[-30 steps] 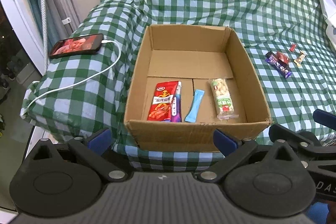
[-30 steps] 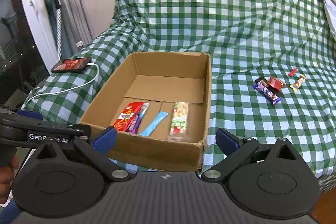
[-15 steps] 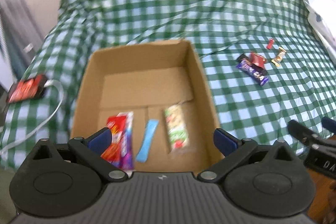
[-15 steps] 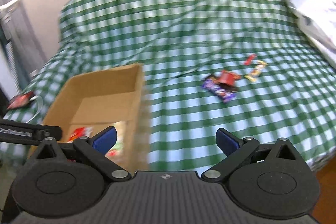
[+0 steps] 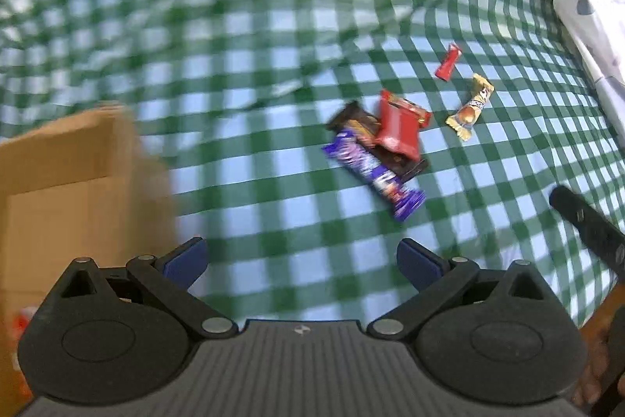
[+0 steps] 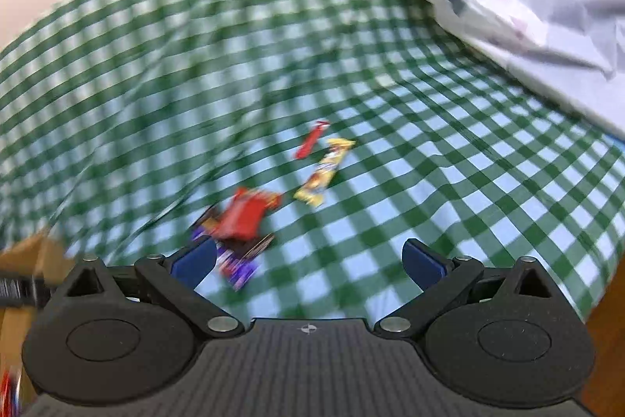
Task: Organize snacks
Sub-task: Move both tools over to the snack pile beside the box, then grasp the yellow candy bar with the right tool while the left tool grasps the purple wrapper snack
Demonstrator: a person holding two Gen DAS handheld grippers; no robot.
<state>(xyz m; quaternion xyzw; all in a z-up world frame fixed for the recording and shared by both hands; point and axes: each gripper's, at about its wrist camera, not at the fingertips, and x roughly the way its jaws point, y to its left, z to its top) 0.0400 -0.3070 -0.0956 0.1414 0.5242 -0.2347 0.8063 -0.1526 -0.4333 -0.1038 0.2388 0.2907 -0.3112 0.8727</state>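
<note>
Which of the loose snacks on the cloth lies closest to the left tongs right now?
The purple bar: it is the lowest of the pile, stretching toward the open left tongs, while the red and gold wrappers lie farther back.

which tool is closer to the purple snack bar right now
Right. The right tool has the purple snack bar beside its left finger, almost between the open fingers. The left tool is open too, but the bar lies farther ahead, to its right.

Checked bed (image 5: 273,26) (green, white): snack wrappers (image 5: 375,147), cardboard box (image 5: 78,182).
</note>
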